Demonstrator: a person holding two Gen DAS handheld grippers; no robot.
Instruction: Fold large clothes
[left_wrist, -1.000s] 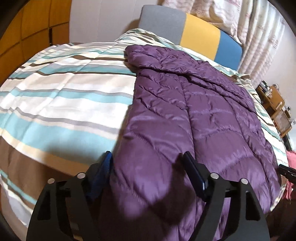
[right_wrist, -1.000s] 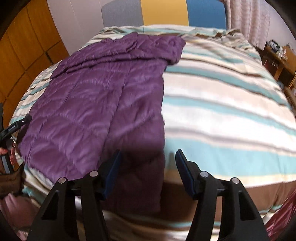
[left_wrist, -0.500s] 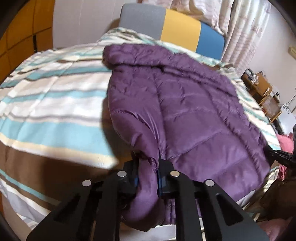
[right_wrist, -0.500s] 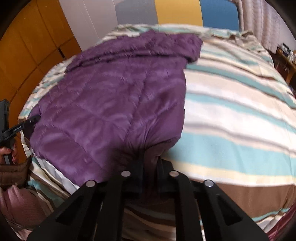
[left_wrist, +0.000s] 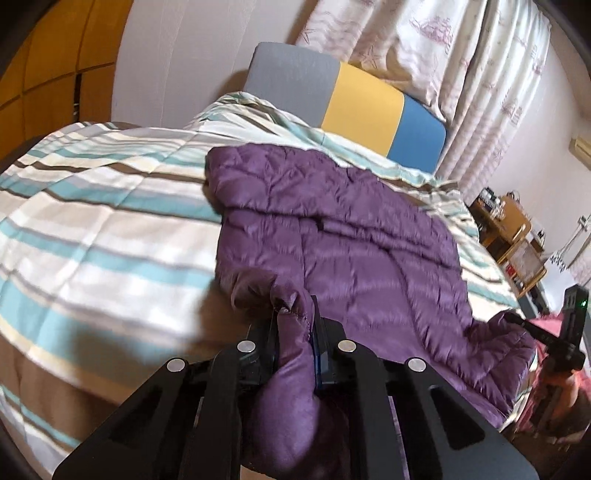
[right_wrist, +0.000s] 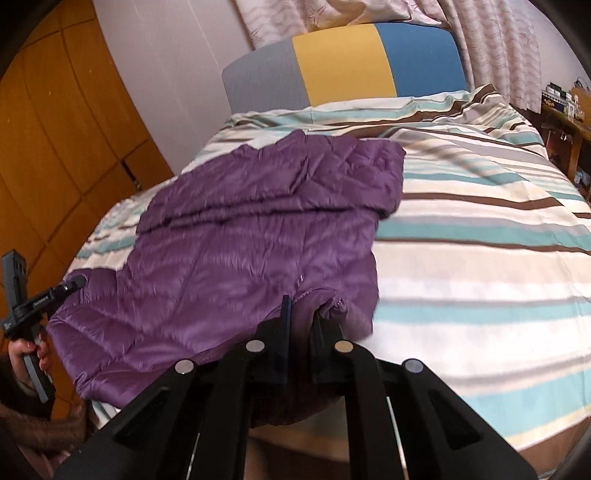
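Note:
A purple quilted puffer jacket lies spread on the striped bed, hood toward the headboard; it also shows in the right wrist view. My left gripper is shut on the jacket's near hem corner and holds it lifted off the bed. My right gripper is shut on the other near hem corner, also raised. The right gripper shows at the far right of the left wrist view. The left gripper shows at the far left of the right wrist view.
The bed has a striped teal, white and brown duvet and a grey, yellow and blue headboard. Orange wardrobe doors stand on one side. A wooden shelf with clutter and curtains stand on the other.
Both grippers were open over the hem a second ago, closed on it half a second ago, and now lift the two corners up and toward the headboard.

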